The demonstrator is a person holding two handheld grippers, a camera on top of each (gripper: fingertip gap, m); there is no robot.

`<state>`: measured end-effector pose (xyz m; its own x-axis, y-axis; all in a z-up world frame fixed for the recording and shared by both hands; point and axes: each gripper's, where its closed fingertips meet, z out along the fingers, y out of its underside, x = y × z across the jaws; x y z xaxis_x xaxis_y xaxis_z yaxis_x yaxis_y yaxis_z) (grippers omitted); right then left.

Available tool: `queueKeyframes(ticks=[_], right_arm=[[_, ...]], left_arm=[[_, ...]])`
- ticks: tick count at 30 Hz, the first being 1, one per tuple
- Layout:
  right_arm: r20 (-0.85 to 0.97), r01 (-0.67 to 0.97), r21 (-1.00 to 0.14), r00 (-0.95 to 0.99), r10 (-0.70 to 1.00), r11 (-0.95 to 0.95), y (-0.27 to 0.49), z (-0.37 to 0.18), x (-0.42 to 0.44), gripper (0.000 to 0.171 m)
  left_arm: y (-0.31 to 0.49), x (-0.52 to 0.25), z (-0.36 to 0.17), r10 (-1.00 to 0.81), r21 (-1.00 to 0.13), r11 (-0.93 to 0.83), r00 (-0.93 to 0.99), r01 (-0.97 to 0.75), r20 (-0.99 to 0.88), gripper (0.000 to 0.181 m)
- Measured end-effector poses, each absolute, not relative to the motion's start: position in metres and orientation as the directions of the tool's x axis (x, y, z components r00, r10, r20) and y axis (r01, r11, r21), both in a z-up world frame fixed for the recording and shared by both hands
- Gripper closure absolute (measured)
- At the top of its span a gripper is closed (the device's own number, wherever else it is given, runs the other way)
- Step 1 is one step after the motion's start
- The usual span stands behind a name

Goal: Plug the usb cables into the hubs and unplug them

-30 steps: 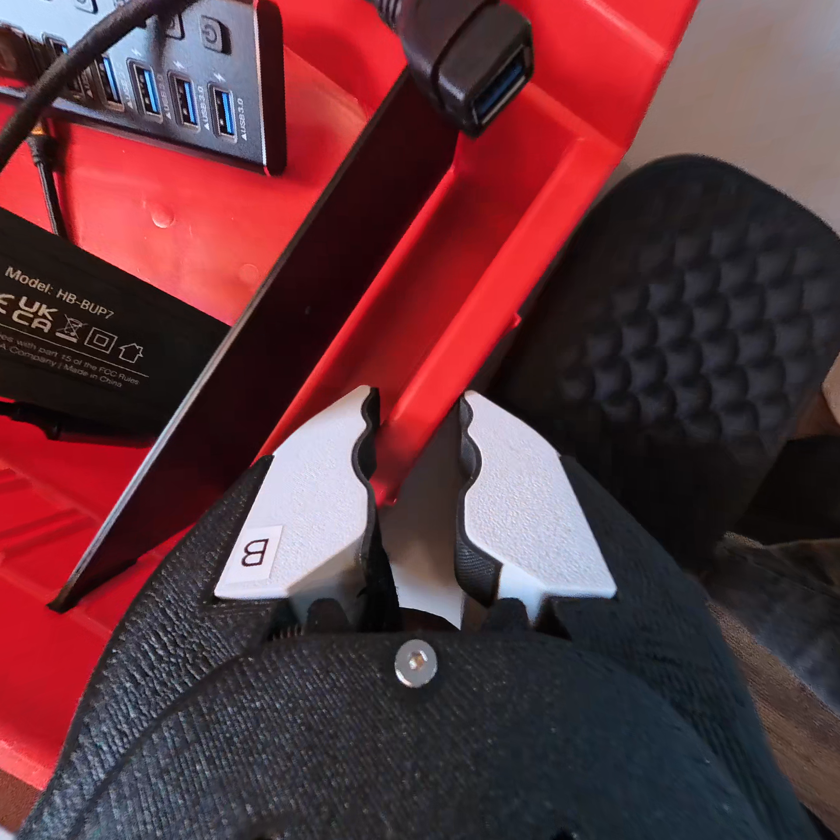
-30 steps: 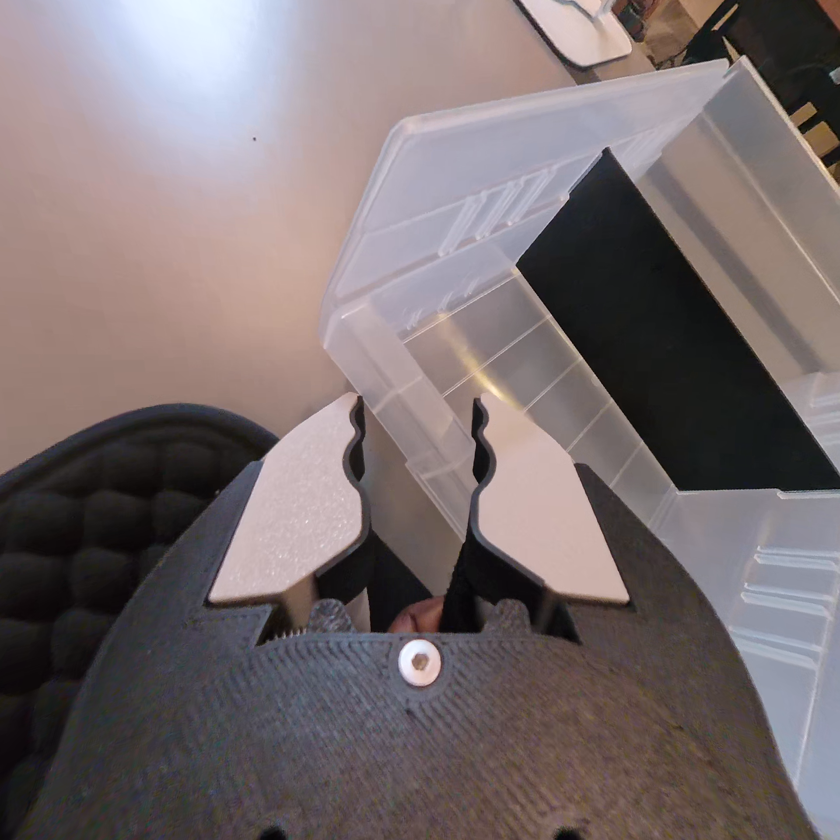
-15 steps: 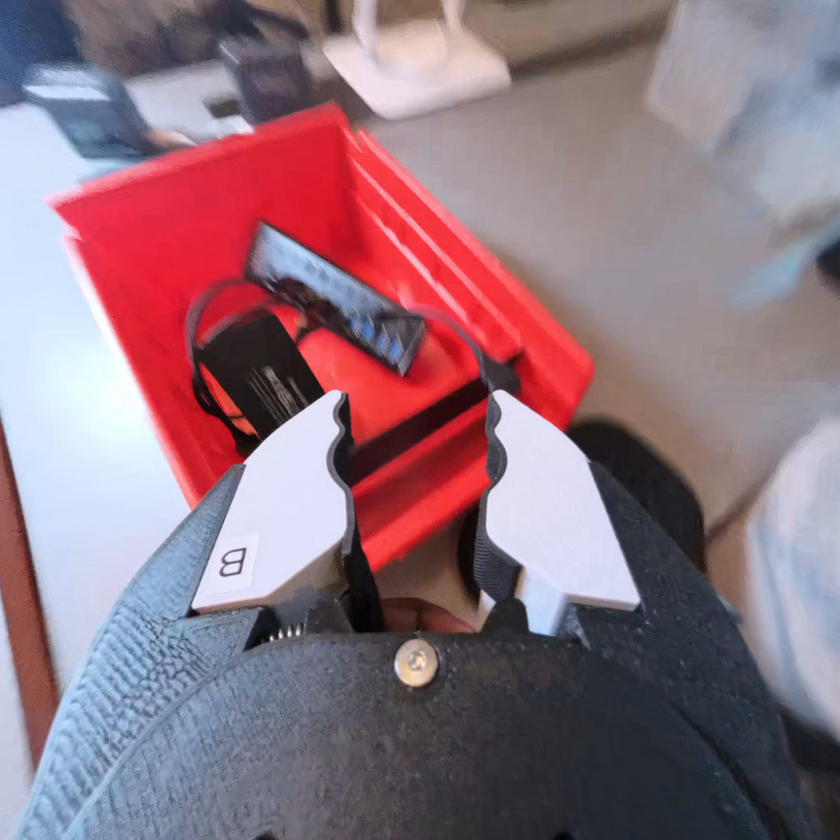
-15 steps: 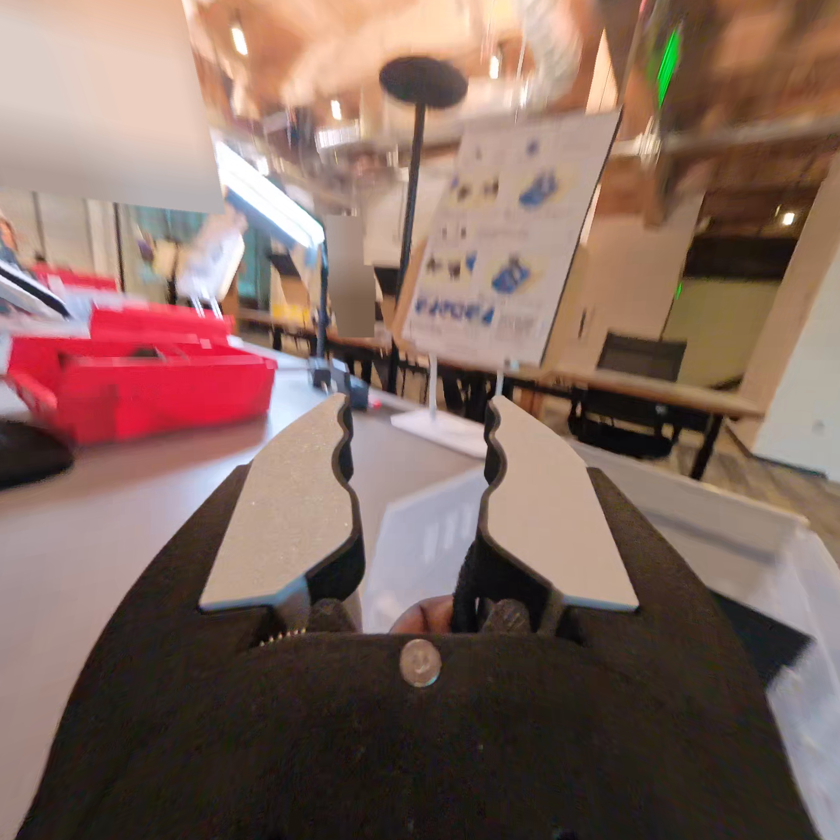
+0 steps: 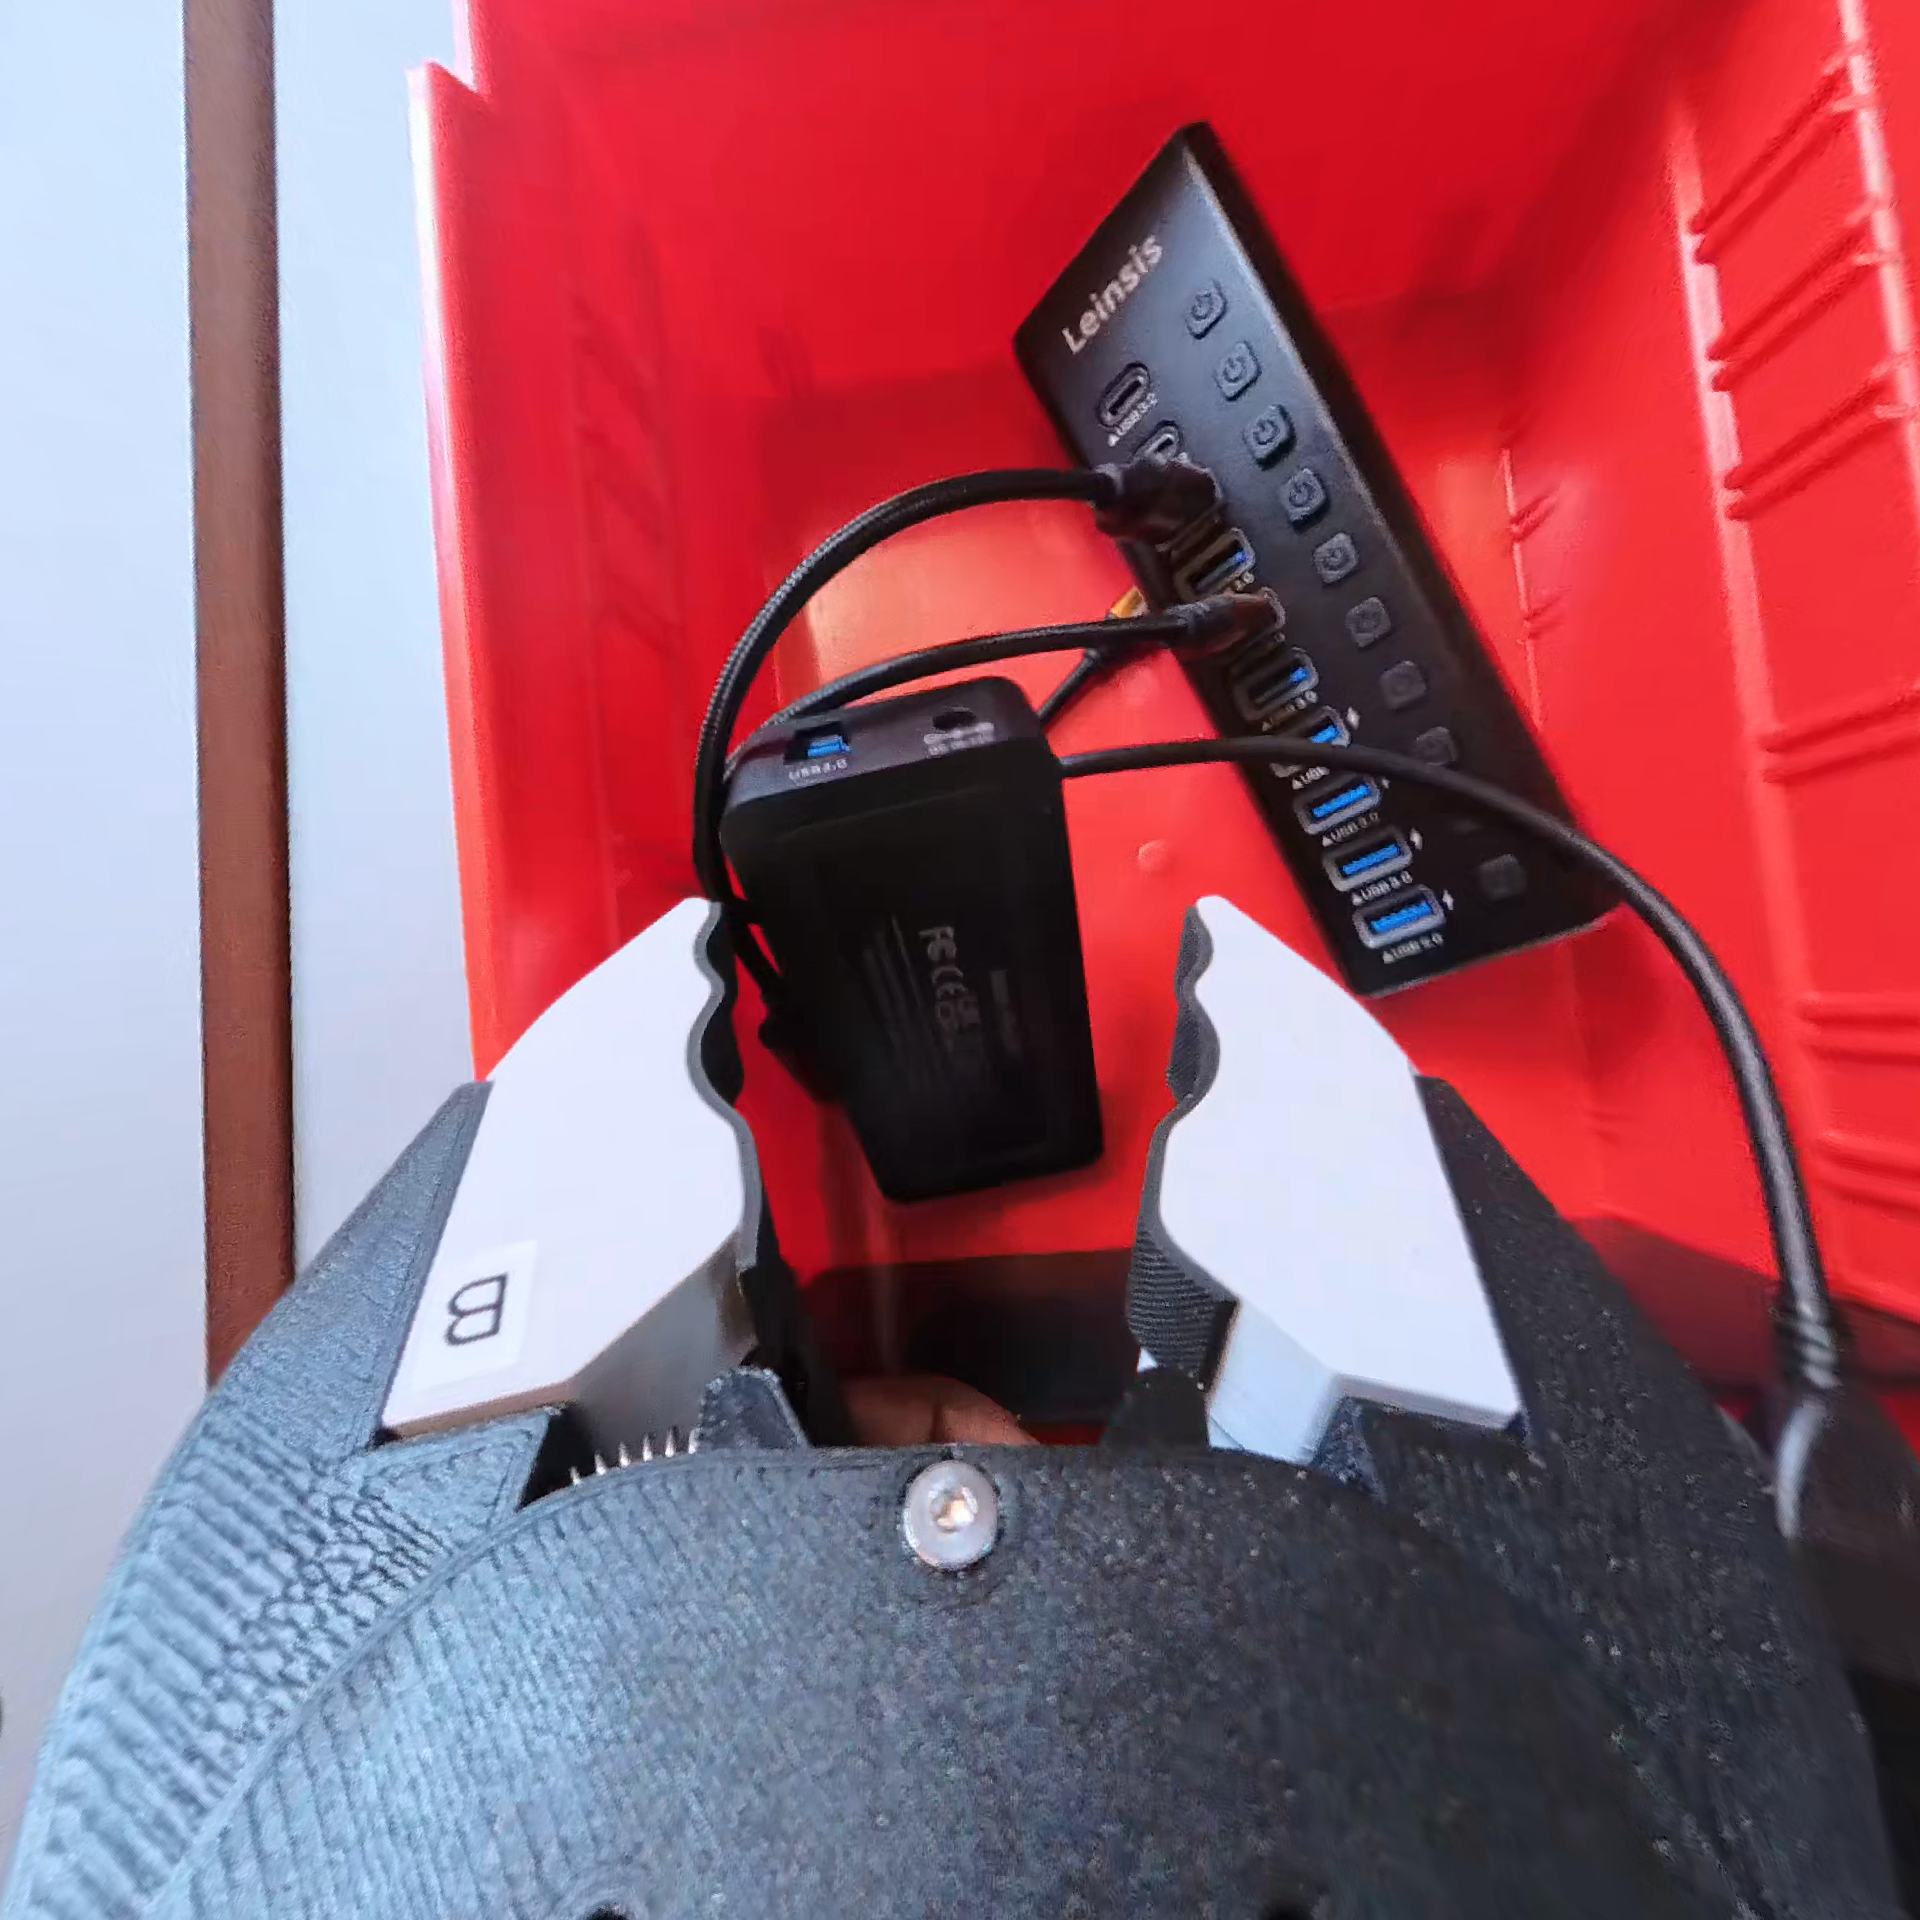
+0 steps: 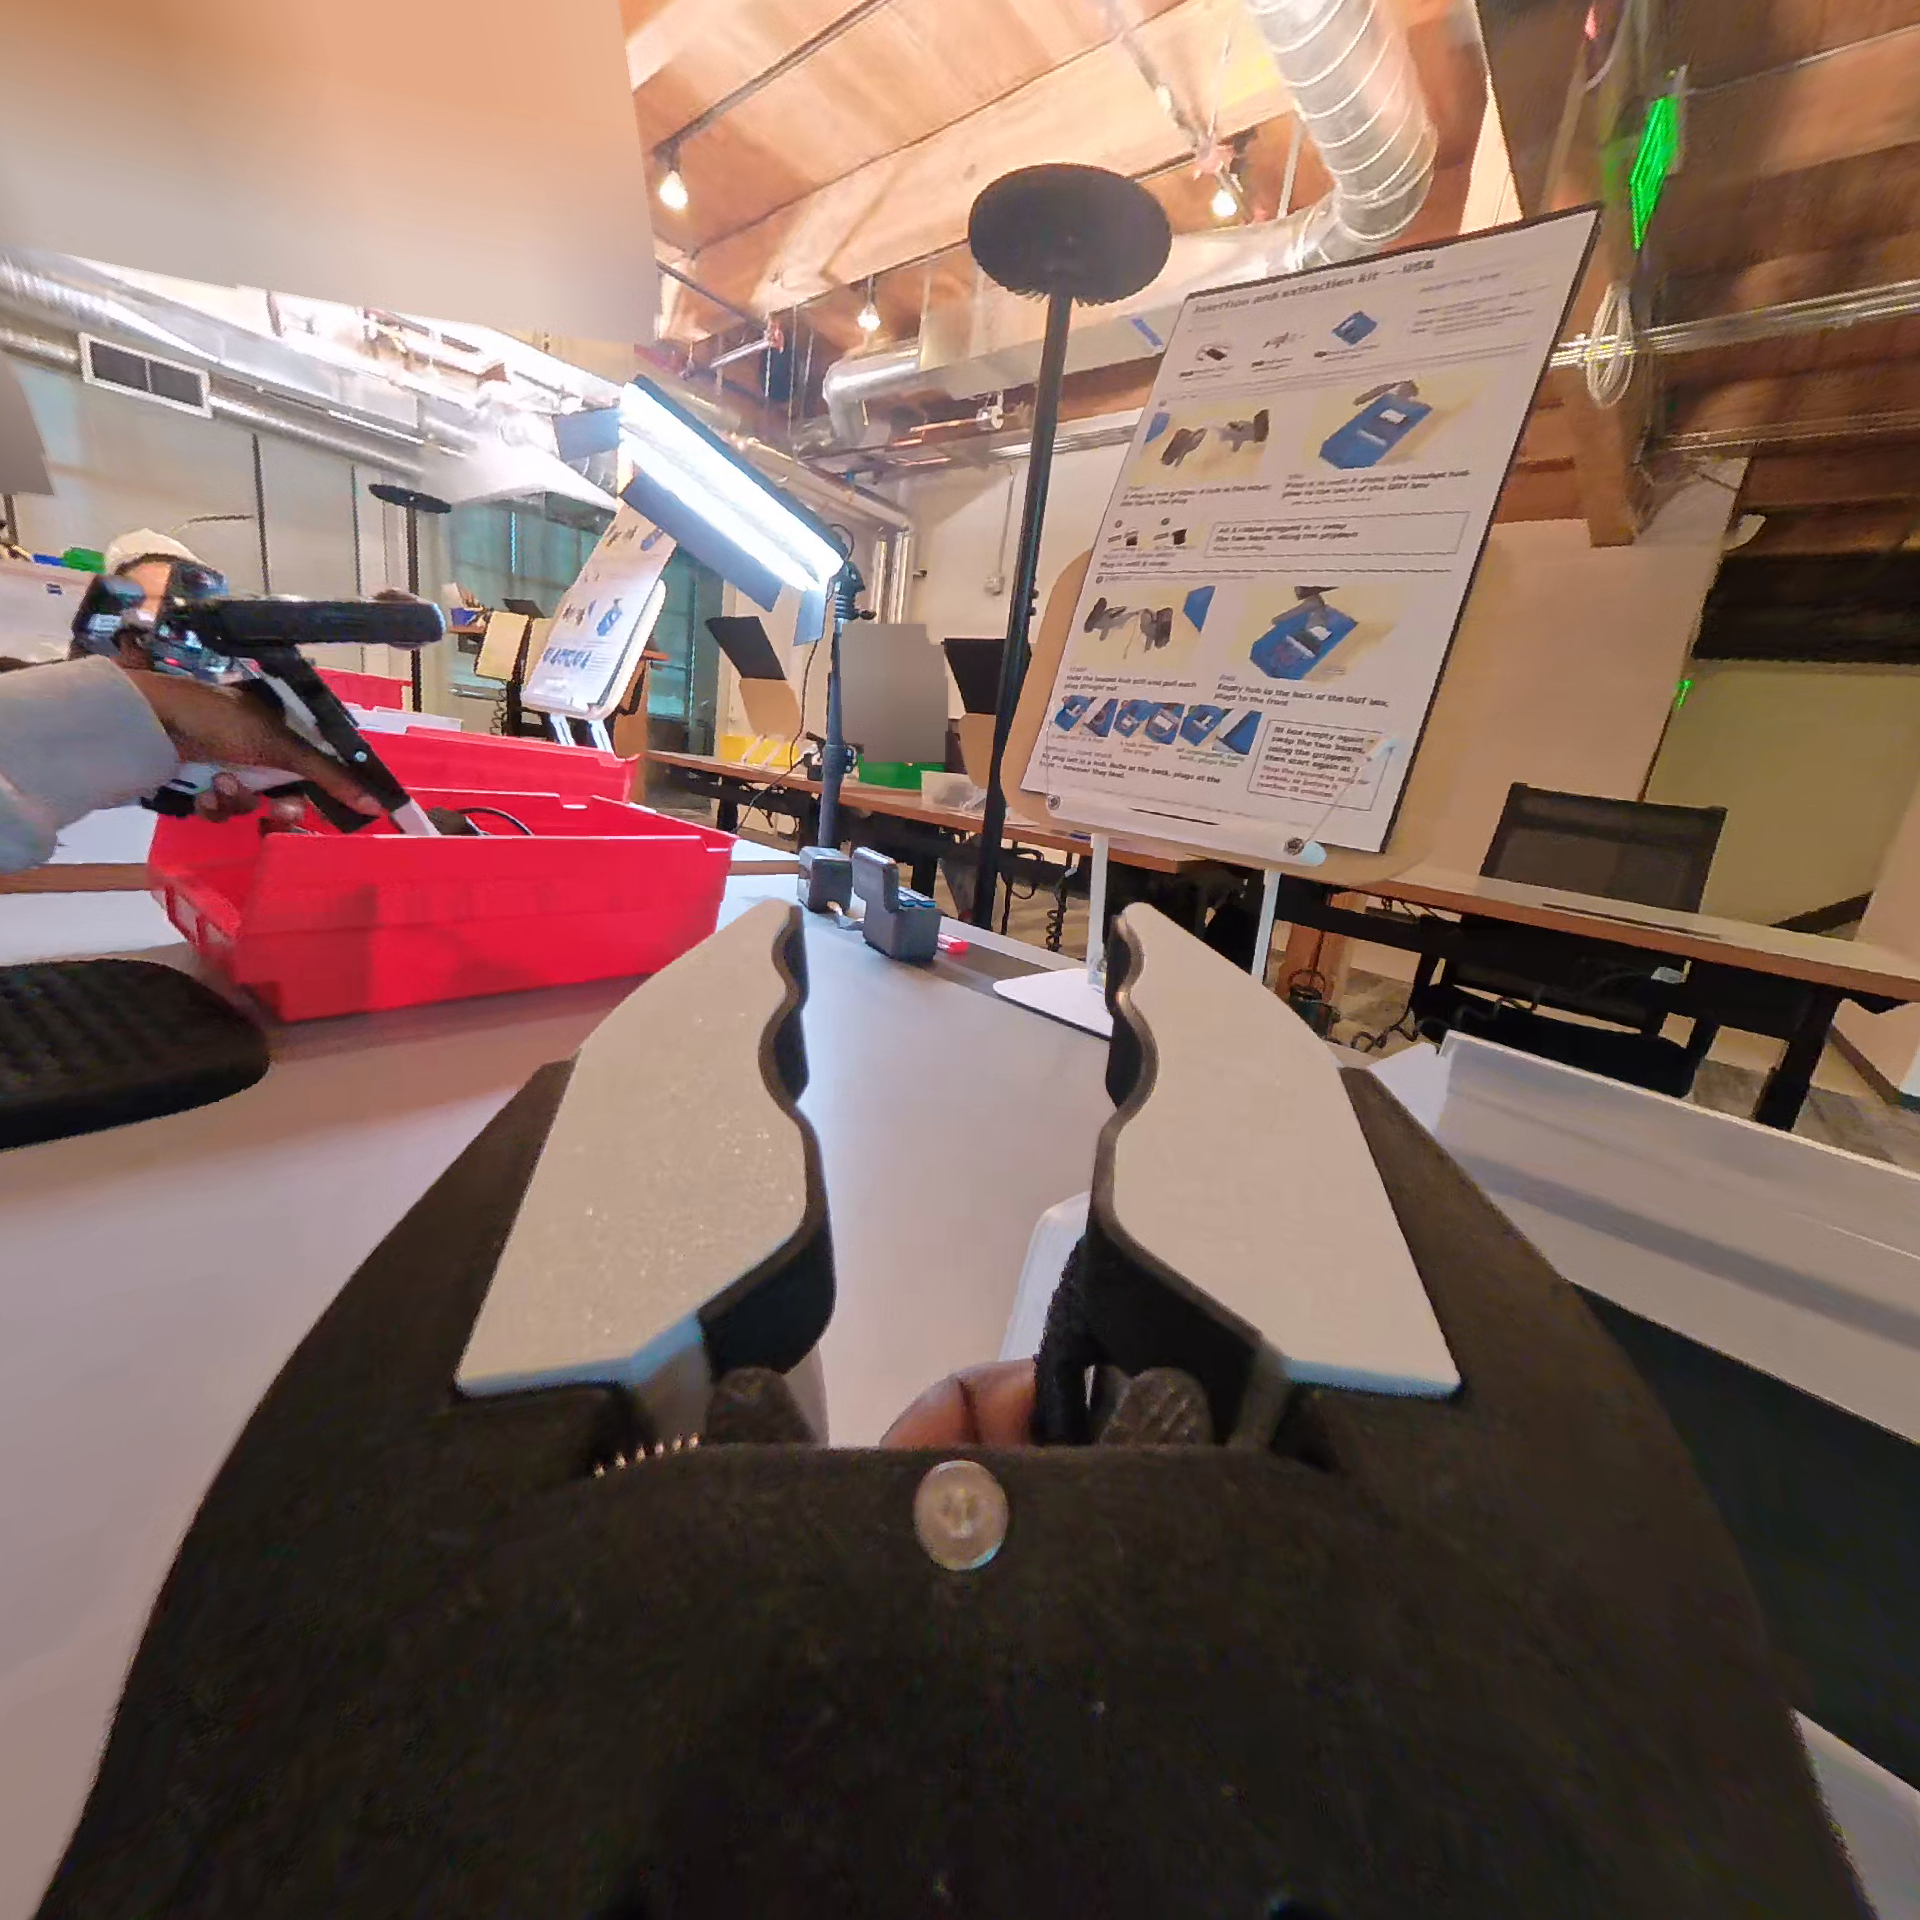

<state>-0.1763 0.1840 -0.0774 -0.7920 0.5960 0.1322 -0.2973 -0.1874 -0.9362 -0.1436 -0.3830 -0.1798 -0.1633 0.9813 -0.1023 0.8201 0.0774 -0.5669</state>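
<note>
In the left wrist view a red bin (image 5: 623,520) holds a long black hub (image 5: 1382,582) with a row of blue ports, lying at the upper right. A small black hub (image 5: 935,935) lies in the middle. Two black cables (image 5: 831,551) are plugged into the long hub and loop towards the small hub. A third black cable (image 5: 1714,1039) runs to the lower right. My left gripper (image 5: 951,925) is open, its fingers on either side of the small hub and apart from it. My right gripper (image 6: 956,935) is open and empty above the table, away from the bin (image 6: 447,904).
In the right wrist view a black wrist pad (image 6: 104,1039) lies left, a clear plastic bin (image 6: 1662,1174) right. An instruction board (image 6: 1299,540) on a stand and small grey devices (image 6: 894,920) stand at the back. A black divider (image 5: 987,1320) crosses the red bin's near end.
My left gripper rose from the bin's front rim, moved over the bin's inside and opened wider around the small hub. My right gripper tilted up from the clear bin to level.
</note>
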Motion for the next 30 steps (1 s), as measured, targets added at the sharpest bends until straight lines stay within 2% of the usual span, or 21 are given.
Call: queueKeyframes(ticks=[1, 3, 6, 10, 15, 19, 22, 25, 30], right_arm=[[0.137, -0.296, -0.938, -0.79, 0.598, -0.177, 0.183, -0.079, -0.177, 0.115], [0.15, -0.295, -0.943, -0.789, 0.596, -0.153, 0.18, -0.083, -0.178, 0.115], [0.177, -0.295, -0.949, -0.783, 0.596, -0.107, 0.175, -0.089, -0.179, 0.115], [0.186, -0.3, -0.95, -0.768, 0.612, -0.088, 0.176, -0.091, -0.183, 0.116], [0.192, -0.314, -0.945, -0.754, 0.628, -0.088, 0.178, -0.09, -0.184, 0.118], [0.201, -0.324, -0.942, -0.746, 0.635, -0.083, 0.178, -0.089, -0.184, 0.119], [0.195, -0.322, -0.942, -0.752, 0.63, -0.093, 0.177, -0.088, -0.183, 0.12], [0.169, -0.284, -0.953, -0.783, 0.599, -0.102, 0.174, -0.088, -0.179, 0.126], [0.086, -0.184, -0.964, -0.896, 0.435, -0.189, 0.155, -0.076, -0.158, 0.133]], left_arm=[[-0.387, -0.145, -0.183, 0.977, -0.561, 0.08, -0.175, 0.824, -0.119, 0.101], [-0.397, -0.147, -0.19, 0.963, -0.539, 0.056, -0.188, 0.841, -0.193, 0.112], [-0.4, -0.15, -0.193, 0.953, -0.542, 0.041, -0.197, 0.839, -0.231, 0.115], [-0.388, -0.149, -0.174, 0.97, -0.652, 0.043, -0.187, 0.757, -0.153, 0.117], [-0.369, -0.141, -0.114, 0.986, -0.799, 0.008, -0.139, 0.602, -0.095, 0.119], [-0.335, -0.142, -0.052, 0.999, -0.932, -0.049, 0.025, 0.358, -0.043, 0.12], [-0.294, -0.138, -0.008, 0.982, -0.99, -0.052, 0.188, 0.129, -0.027, 0.119], [-0.247, -0.134, 0.022, 0.945, -0.998, 0.002, 0.326, -0.057, -0.017, 0.12], [-0.156, -0.135, 0.035, 0.828, -0.976, 0.055, 0.555, -0.212, -0.074, 0.12]])
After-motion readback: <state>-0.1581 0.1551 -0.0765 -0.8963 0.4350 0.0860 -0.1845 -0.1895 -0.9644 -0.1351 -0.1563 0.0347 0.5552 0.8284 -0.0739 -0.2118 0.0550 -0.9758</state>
